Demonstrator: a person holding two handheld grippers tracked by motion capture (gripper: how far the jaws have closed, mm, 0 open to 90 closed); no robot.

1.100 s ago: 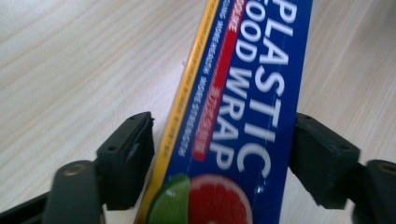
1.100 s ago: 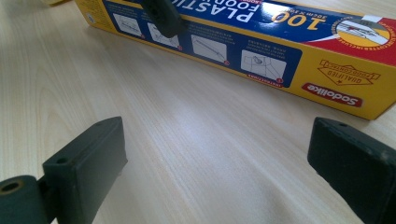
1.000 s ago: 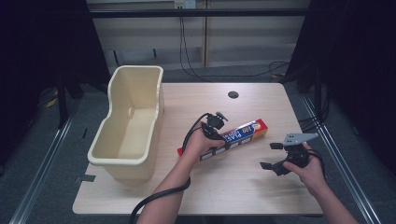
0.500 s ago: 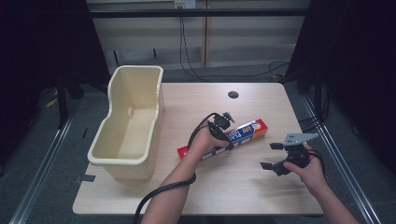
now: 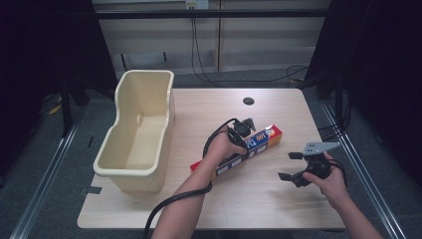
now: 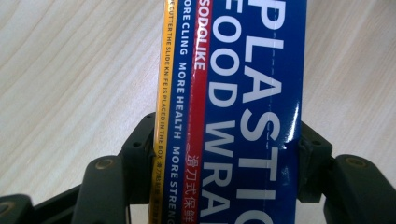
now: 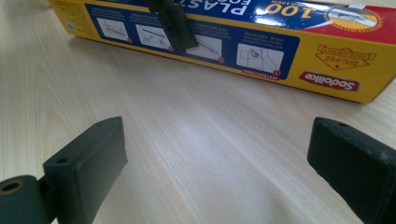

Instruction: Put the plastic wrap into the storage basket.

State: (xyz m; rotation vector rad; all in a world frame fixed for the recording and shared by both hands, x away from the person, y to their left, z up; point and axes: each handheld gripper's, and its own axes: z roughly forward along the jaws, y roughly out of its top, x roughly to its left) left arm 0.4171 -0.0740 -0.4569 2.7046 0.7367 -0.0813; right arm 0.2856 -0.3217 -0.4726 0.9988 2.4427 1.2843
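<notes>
On the table, left tool (image 5: 245,130) pinches one wrap box (image 5: 259,142); right tool (image 5: 291,167) spread.

The right gripper (image 7: 217,163) stood with jaws wide apart over bare table (image 7: 196,140); beyond them lay the plastic wrap box (image 7: 280,51), clamped by a black jaw of the other gripper (image 7: 173,23)

pale wooden table (image 5: 259,199) bears cream tub (image 5: 137,137) and plastic-wrap box (image 5: 259,142).
</notes>
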